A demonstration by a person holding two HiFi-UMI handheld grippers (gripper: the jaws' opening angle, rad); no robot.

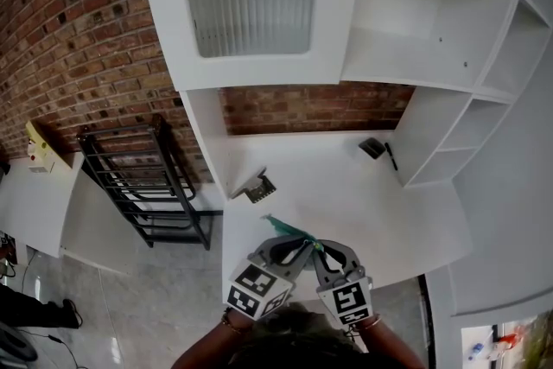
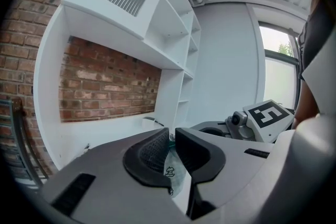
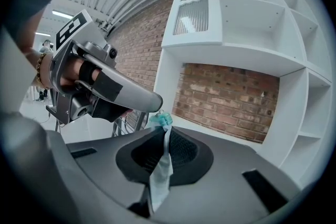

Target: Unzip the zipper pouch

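Teal-zipped zipper pouch (image 1: 289,229) hangs just above the worktop (image 1: 380,203) near its front edge, pinched btwn both grippers, teal end poking out twd 10 o'clock. Your right gripper (image 3: 165,134) is clamped on the clear film just below the zip; your left gripper (image 2: 171,136) is all but closed w/ the pouch's top edge in the slit, so prob. gripping too. Hold the right one still as anchor, check the left has the slider & not just film, then pull straight along the zip line w/o twisting.
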